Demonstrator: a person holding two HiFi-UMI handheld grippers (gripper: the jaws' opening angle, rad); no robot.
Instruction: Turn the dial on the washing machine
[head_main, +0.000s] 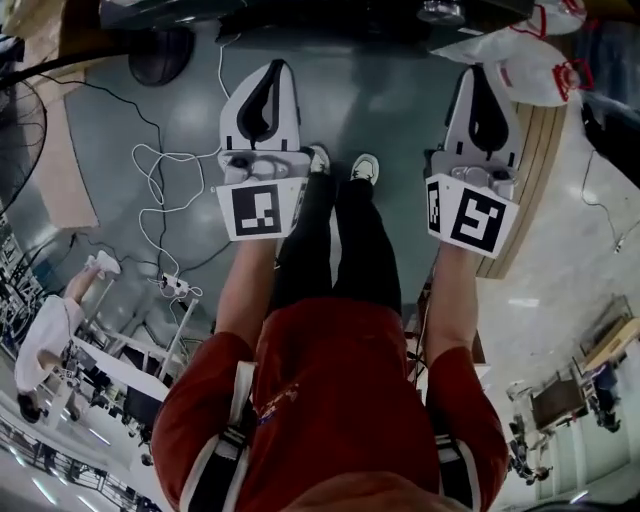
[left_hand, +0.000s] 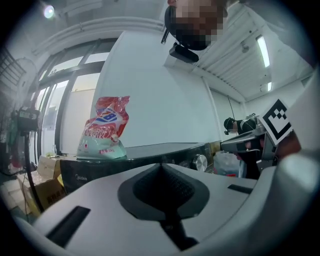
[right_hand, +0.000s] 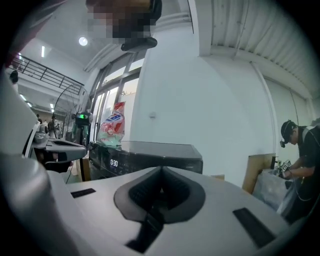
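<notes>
Silver dial (left_hand: 200, 162) on black washing machine (left_hand: 103, 166), beyond left tool (left_hand: 161, 166), right tool (right_hand: 161, 170), both pressed together

I read "0:30" lit on the display (right_hand: 114, 163) of the black, boxy washing machine (right_hand: 155, 152) in the right gripper view. In the left gripper view its dark front bears a faint "Midea" brand. The blue lettering on the red-and-mint plastic bag (left_hand: 102, 131) is too blurred for me to read.

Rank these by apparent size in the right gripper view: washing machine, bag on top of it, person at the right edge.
1. washing machine, largest, with its lower part hidden
2. person
3. bag, clearly smallest
</notes>
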